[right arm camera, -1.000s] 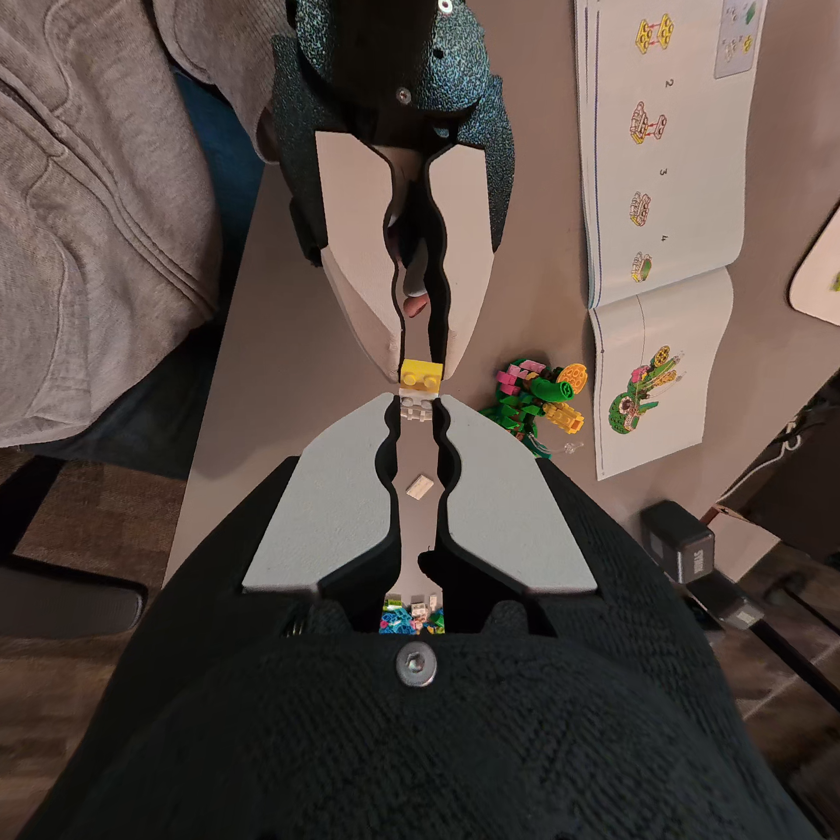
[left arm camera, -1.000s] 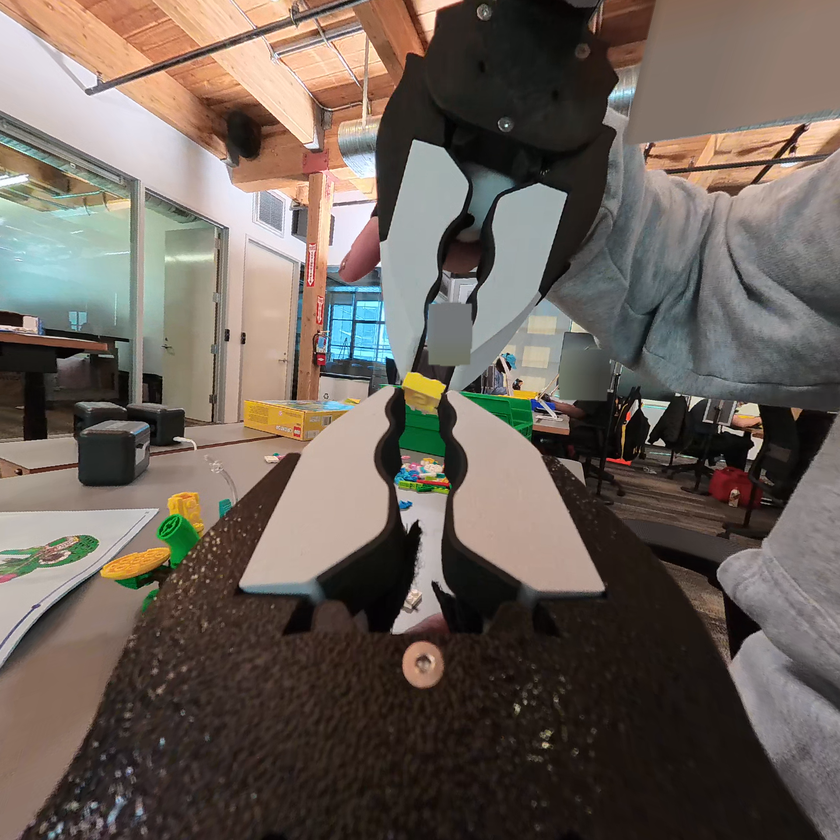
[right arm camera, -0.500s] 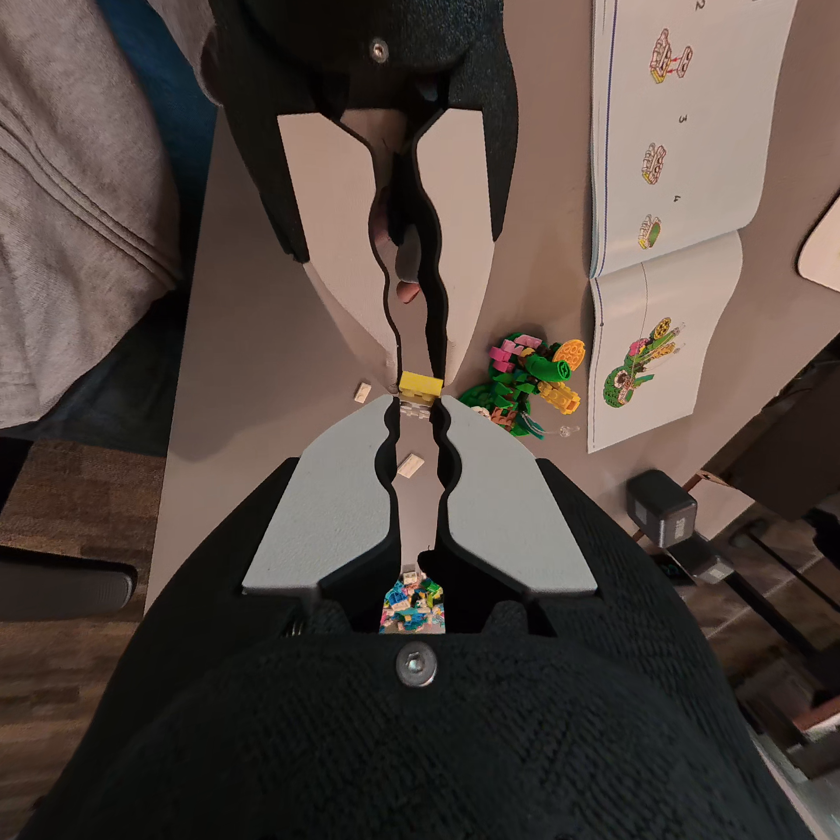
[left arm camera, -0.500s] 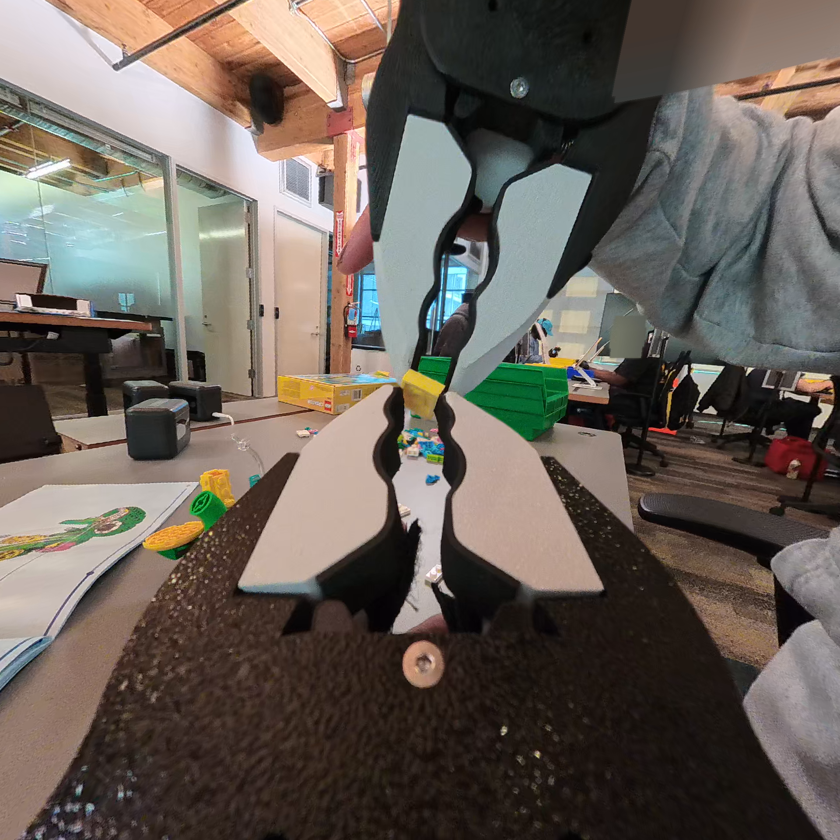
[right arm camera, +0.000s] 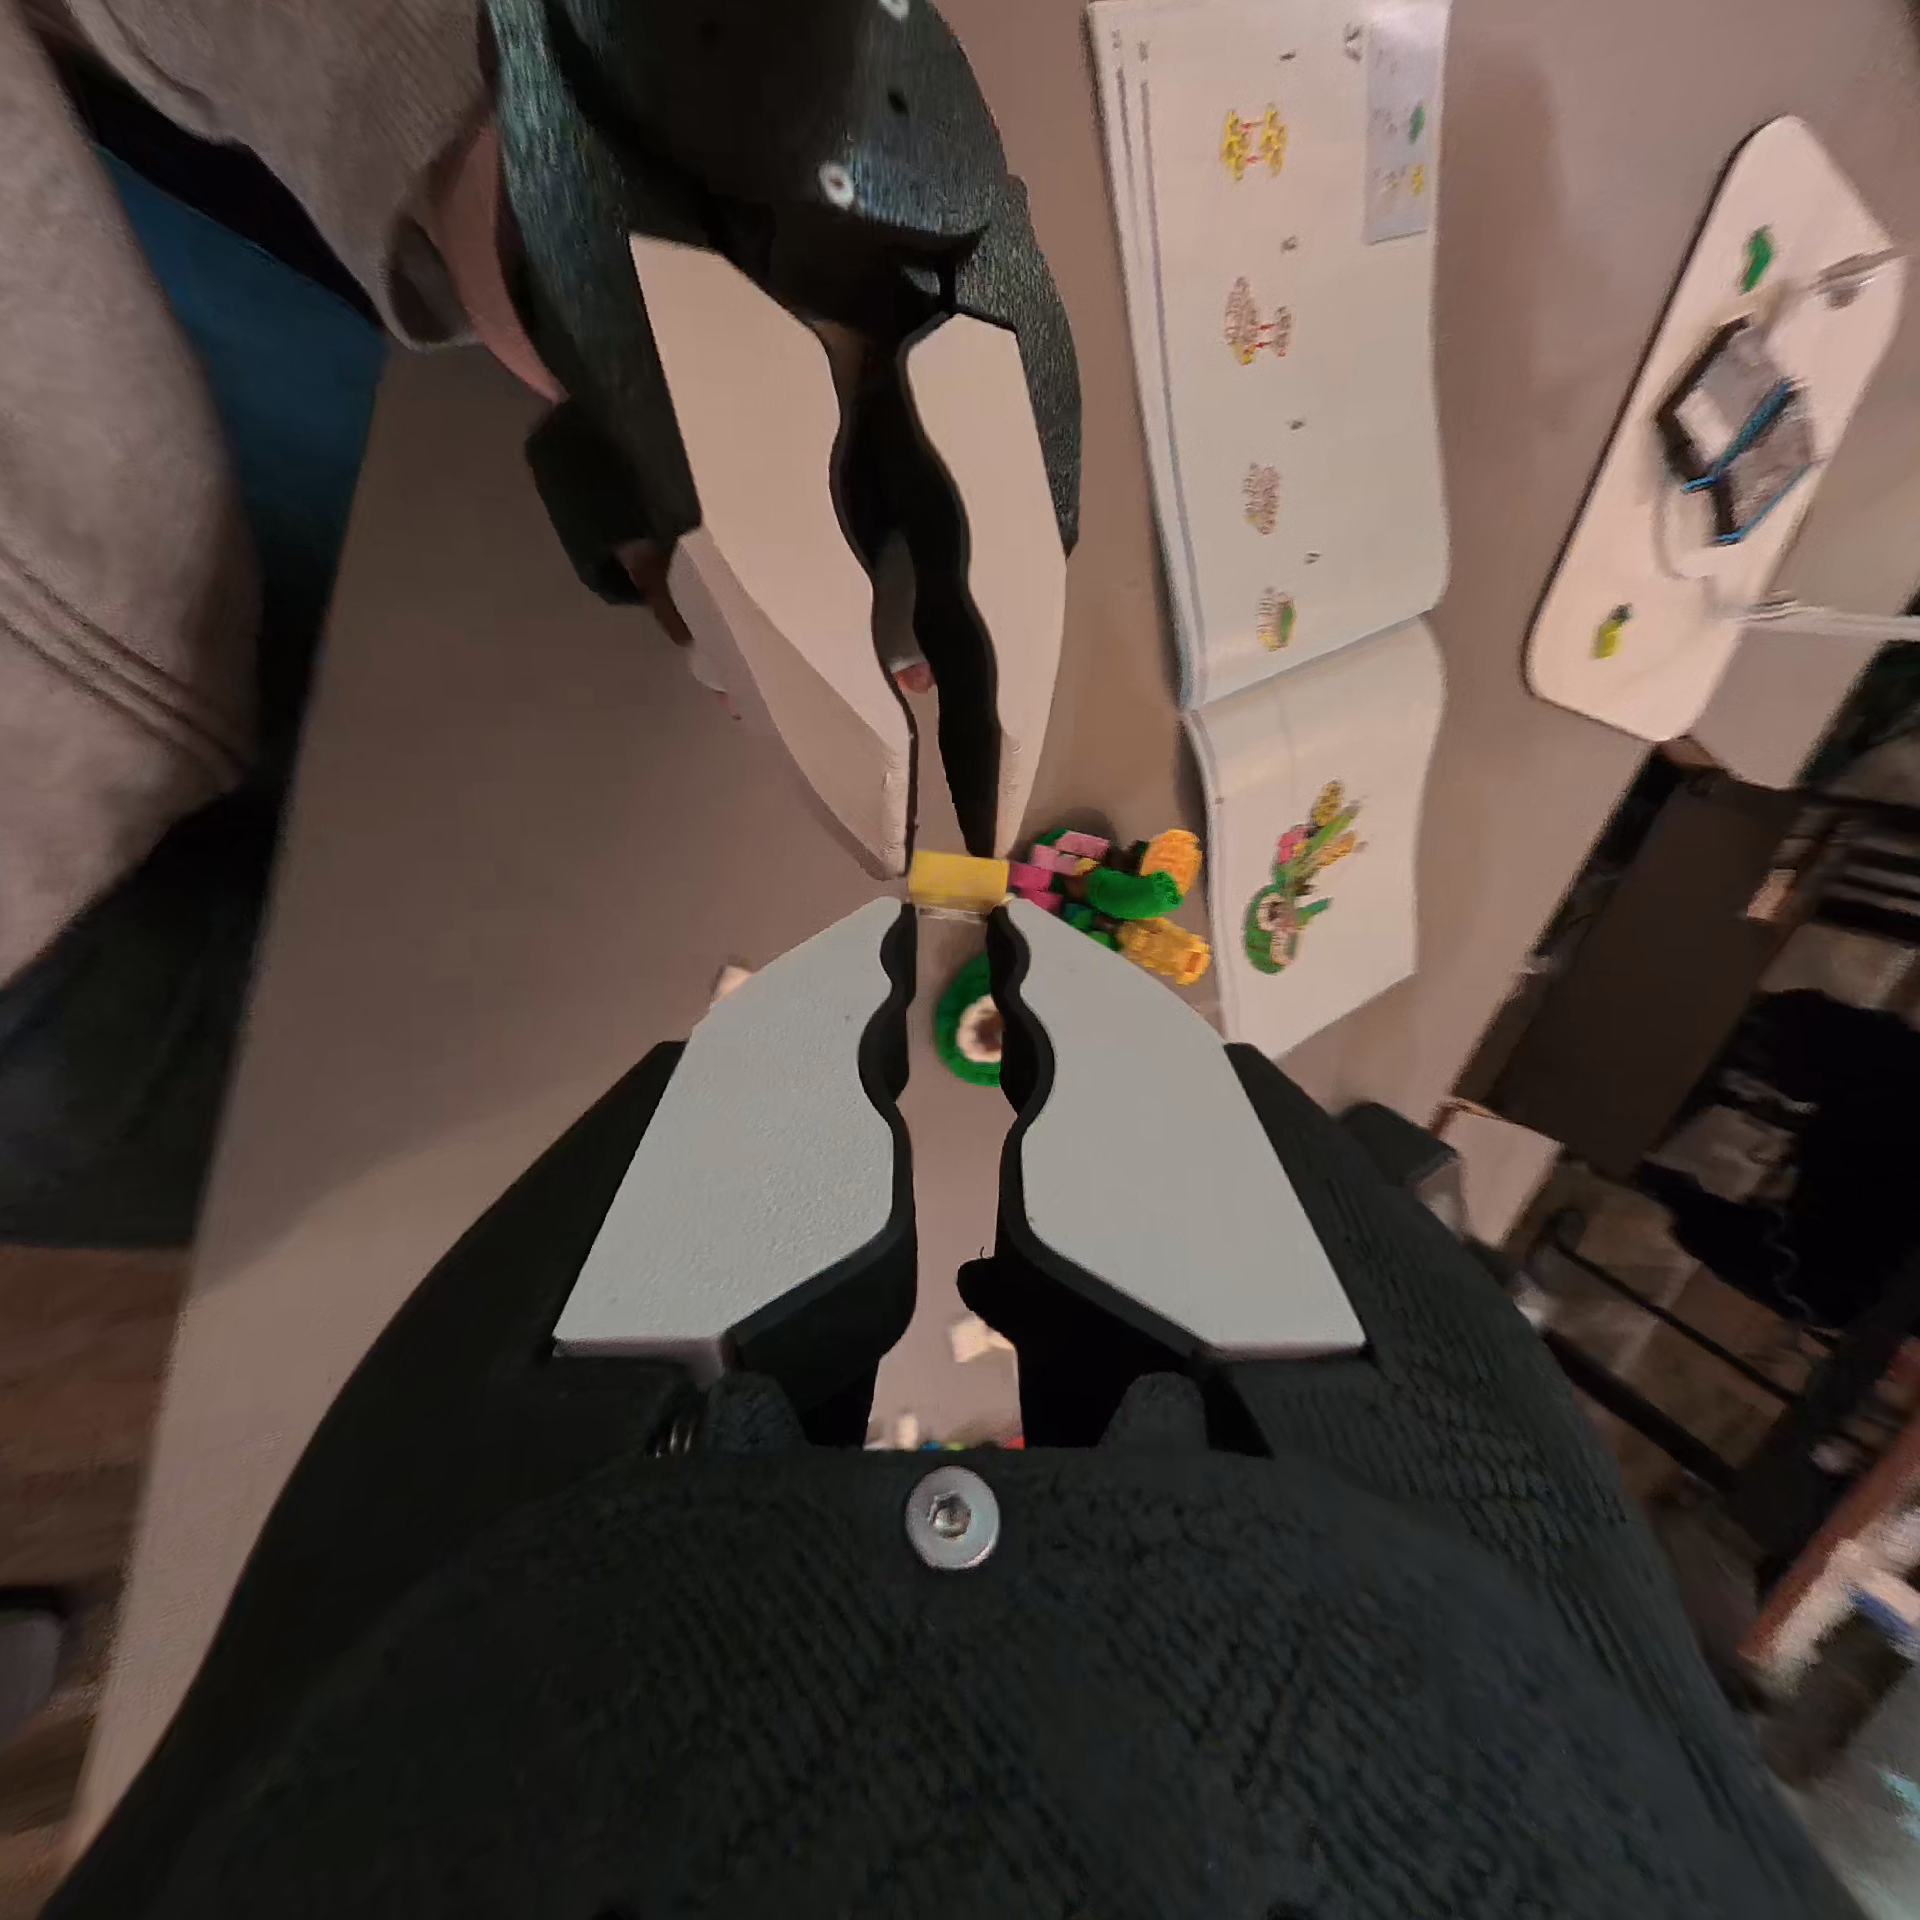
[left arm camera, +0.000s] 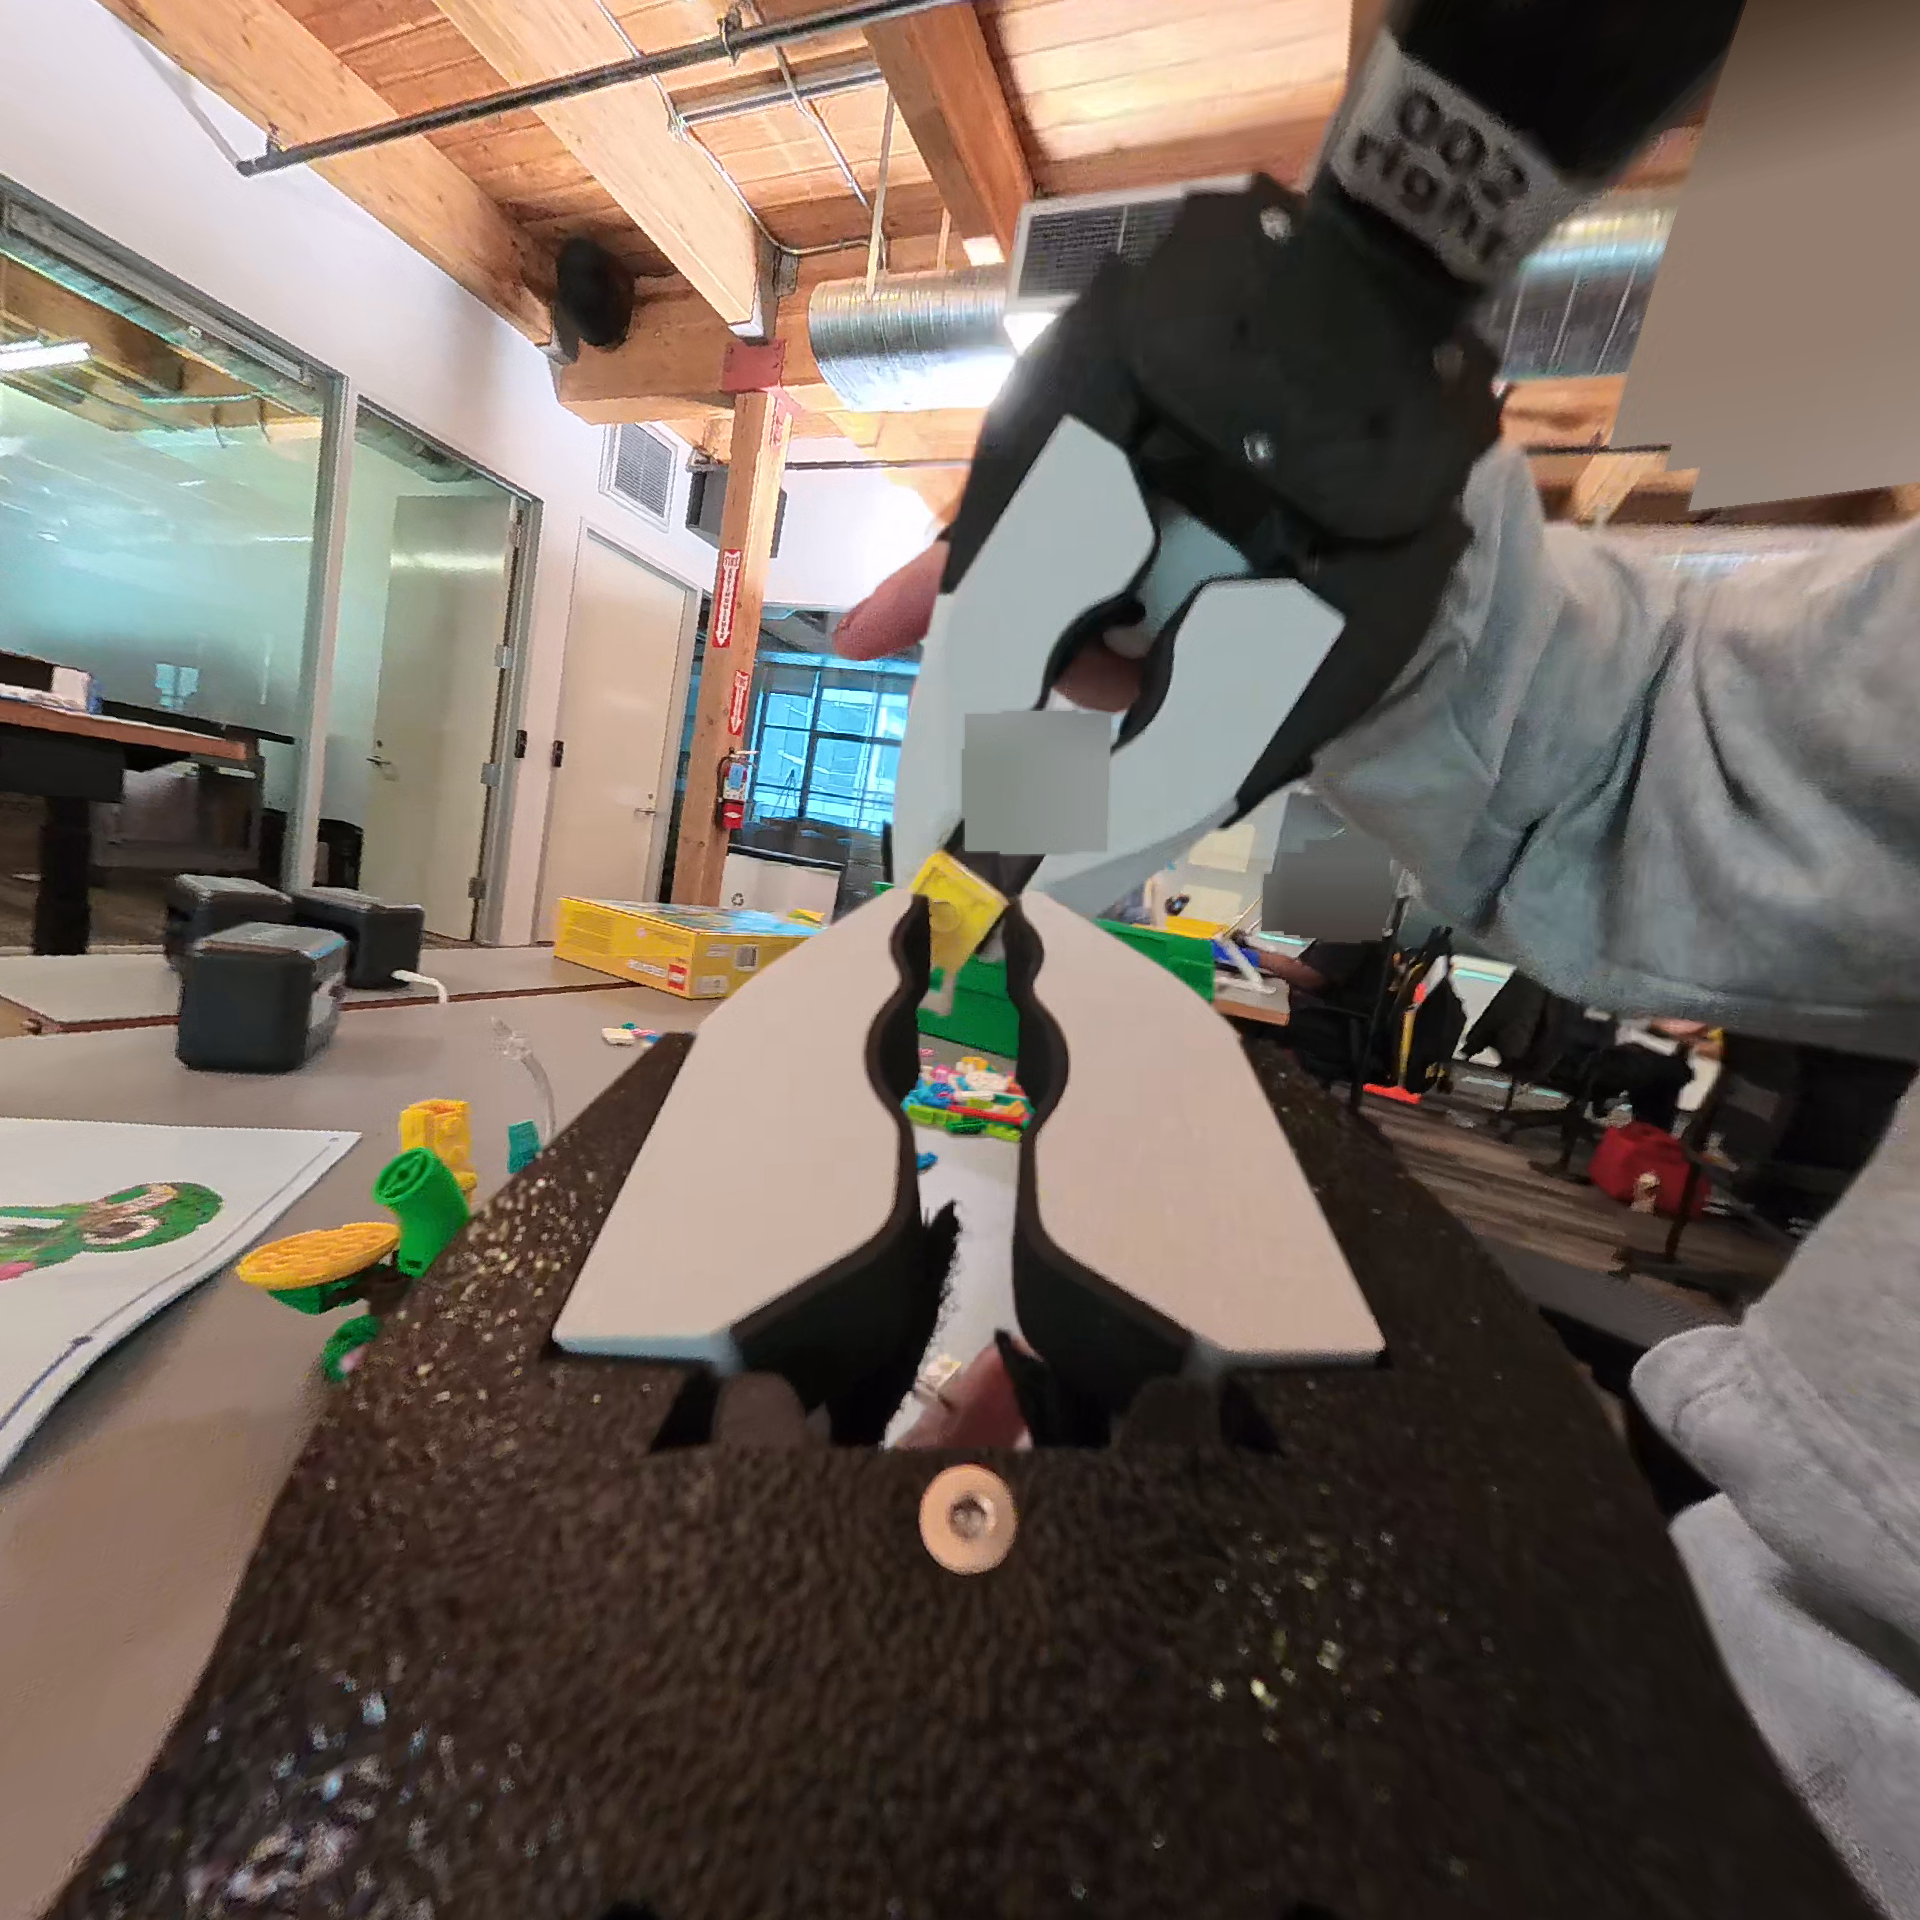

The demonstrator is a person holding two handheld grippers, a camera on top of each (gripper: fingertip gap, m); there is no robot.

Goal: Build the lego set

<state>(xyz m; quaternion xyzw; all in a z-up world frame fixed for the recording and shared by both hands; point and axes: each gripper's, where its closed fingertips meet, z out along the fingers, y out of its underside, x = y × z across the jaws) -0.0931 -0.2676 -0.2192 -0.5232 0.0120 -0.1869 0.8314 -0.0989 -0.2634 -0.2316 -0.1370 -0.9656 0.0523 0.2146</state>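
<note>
My left gripper (left arm camera: 958, 914) is shut on a small yellow brick (left arm camera: 954, 912), held in the air and tilted. My right gripper (right arm camera: 951, 910) comes in from above, tip to tip with the left one. It is shut on a thin whitish plate (right arm camera: 951, 913) that presses against the yellow brick (right arm camera: 956, 878). The left gripper's fingers (right arm camera: 821, 582) reach down from the top of the right wrist view. The part-built green, yellow and pink flower model (right arm camera: 1122, 894) lies on the table below; it also shows in the left wrist view (left arm camera: 405, 1195).
An open instruction booklet (right arm camera: 1288, 416) lies right of the model. A round green piece (right arm camera: 966, 1023) and small loose whitish pieces lie on the table. A pile of loose bricks (left arm camera: 966, 1101), a yellow box (left arm camera: 665, 945), a green bin (left arm camera: 1153, 951) and black boxes (left arm camera: 260, 997) stand farther off. Less than 4 cm separates the two grippers' tips.
Both grippers have tilted and shifted while staying tip to tip. The yellow brick now sits more tilted in the left fingertips. The round green piece has come into view under the right gripper.
</note>
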